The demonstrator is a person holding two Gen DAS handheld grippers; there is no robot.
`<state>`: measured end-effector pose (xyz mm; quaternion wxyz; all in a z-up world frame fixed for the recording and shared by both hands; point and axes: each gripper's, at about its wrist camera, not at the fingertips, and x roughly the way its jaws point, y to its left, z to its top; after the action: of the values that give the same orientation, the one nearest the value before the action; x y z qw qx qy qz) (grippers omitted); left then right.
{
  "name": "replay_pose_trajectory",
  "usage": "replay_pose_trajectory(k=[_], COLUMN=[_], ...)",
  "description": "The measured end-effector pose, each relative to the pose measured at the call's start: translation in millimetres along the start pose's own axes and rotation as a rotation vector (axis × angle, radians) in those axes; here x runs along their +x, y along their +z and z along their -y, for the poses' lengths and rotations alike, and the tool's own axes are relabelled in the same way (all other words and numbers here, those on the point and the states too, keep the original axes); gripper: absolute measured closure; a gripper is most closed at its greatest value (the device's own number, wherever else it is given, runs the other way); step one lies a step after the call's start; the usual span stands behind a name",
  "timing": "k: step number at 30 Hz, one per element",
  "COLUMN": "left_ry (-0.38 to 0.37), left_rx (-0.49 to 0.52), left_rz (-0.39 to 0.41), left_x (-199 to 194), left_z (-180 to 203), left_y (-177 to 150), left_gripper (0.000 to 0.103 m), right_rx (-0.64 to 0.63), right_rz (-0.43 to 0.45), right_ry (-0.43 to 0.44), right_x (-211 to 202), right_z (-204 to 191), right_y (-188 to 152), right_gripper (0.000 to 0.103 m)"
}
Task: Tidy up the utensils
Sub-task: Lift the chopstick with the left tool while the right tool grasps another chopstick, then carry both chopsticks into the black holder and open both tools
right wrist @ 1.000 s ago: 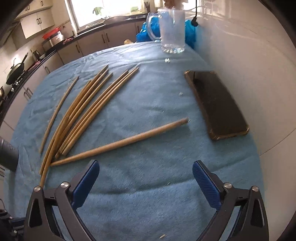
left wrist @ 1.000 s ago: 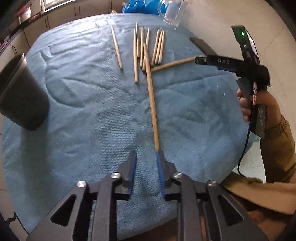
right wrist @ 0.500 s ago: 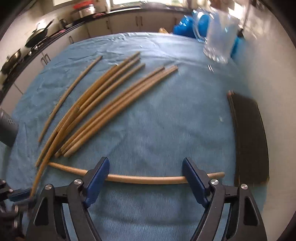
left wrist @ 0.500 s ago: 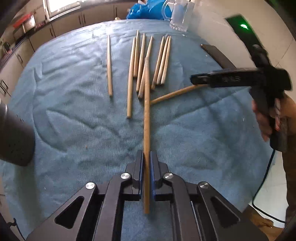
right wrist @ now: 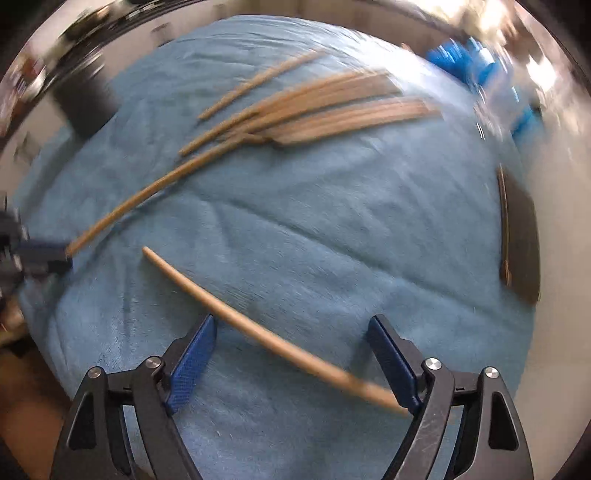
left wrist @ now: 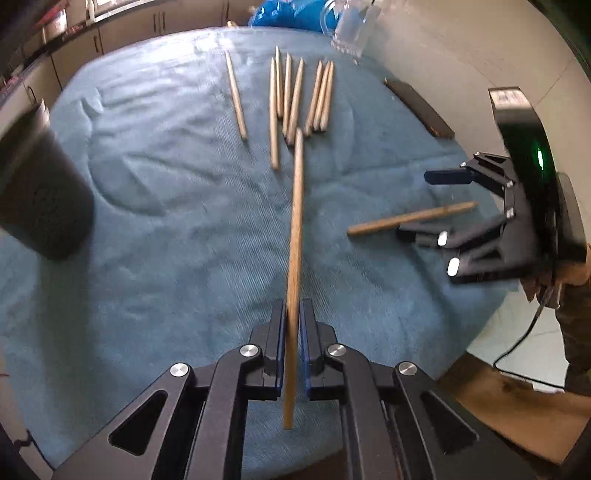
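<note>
My left gripper is shut on a long wooden chopstick that points away over the blue cloth. Several more chopsticks lie in a row at the far side. A single chopstick lies on the cloth at the right, between the open jaws of my right gripper. In the blurred right wrist view that chopstick crosses slantwise between the open blue pads, my right gripper around it. The held chopstick shows at the left there.
A dark cup stands at the left edge of the table. A black phone lies at the far right near the wall. A glass mug and a blue bag sit at the far edge.
My left gripper, open a second ago, has closed on the long chopstick and drawn it back from the row. My right gripper has swung around and come down over the single chopstick.
</note>
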<state>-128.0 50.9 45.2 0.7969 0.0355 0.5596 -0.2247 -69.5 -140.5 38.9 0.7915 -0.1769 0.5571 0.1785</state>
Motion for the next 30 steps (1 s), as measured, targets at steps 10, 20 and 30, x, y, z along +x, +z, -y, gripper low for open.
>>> replay_pose_trajectory(k=[10,20,30], left_ry=[0.015,0.090,0.057], left_rx=[0.021,0.124,0.099], left_rz=[-0.045,-0.094,-0.035], left_x=[42,66,73], left_z=[11,36,40], left_y=[52,91,103], left_gripper=[0.088,0.081,0.097], right_rx=[-0.168,-0.096,-0.025], right_rz=[-0.024,-0.113,-0.116], right_ry=[0.065,0.051,0.103], right_x=[-3,0,-1], right_z=[-26,8,19], right_y=[18,0,2], right_gripper=[0.096,0.086,0.095])
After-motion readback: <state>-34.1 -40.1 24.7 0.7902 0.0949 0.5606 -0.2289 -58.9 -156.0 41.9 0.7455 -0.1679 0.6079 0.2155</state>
